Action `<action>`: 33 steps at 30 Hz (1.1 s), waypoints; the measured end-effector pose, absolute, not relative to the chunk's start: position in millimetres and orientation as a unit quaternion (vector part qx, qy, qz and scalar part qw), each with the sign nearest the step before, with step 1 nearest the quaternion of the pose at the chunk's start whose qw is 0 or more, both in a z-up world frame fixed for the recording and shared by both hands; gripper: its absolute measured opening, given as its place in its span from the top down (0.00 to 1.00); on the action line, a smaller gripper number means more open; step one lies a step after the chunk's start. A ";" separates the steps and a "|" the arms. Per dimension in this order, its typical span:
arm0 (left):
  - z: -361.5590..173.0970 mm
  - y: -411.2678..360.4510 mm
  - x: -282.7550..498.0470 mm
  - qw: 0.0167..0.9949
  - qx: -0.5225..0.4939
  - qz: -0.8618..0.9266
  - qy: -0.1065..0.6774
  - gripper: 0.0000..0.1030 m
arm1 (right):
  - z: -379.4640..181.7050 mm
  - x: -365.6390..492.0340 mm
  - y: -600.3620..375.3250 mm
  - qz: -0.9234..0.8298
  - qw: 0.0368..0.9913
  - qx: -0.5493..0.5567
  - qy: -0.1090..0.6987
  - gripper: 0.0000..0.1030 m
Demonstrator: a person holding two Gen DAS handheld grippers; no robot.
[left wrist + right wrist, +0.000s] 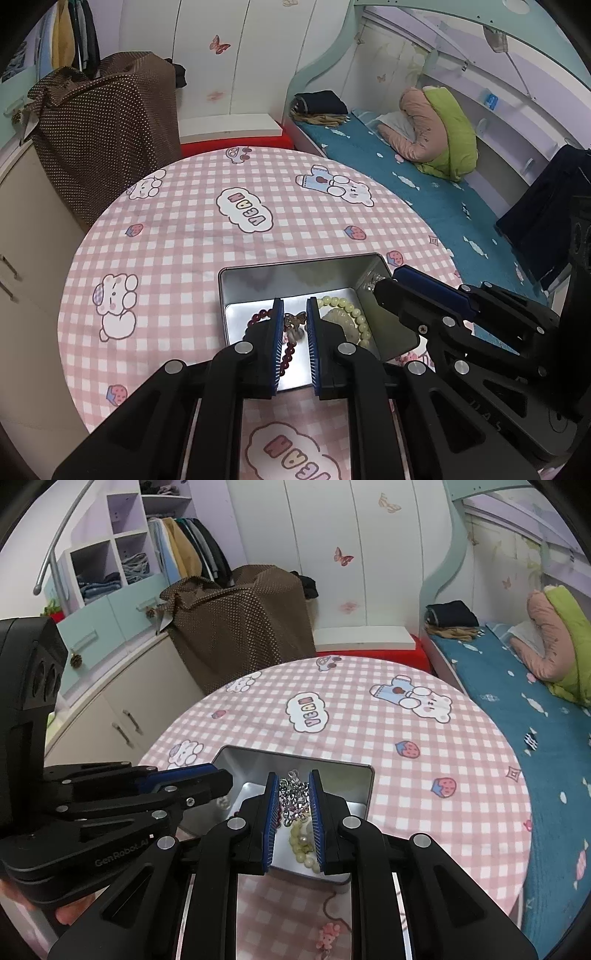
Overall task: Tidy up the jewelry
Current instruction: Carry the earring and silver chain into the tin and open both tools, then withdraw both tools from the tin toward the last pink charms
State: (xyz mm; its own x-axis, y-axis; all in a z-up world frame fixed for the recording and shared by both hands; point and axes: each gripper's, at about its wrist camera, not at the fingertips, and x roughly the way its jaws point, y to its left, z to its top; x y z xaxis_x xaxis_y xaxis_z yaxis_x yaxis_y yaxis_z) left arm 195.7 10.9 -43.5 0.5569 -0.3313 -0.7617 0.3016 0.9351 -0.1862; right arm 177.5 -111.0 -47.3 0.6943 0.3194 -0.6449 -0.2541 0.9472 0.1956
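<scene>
Holding silver chain (pixel 293 797) over tin (pixel 255 761), right gripper (pixel 293 808)

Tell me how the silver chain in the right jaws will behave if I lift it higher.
The silver chain looks like loose metal links bunched together, so it will probably hang limp and swing. Its lower end lies against the pale bead bracelet in the tin, so it may snag or drag it.

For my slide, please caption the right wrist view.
Right gripper lifts a silver chain above the metal tin holding a pale bead bracelet.
</scene>
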 end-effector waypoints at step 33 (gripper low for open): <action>-39.3 22.0 173.8 0.893 -0.019 -0.131 0.431 0.49 | -43.6 157.5 -145.9 0.089 0.924 0.070 0.366 0.37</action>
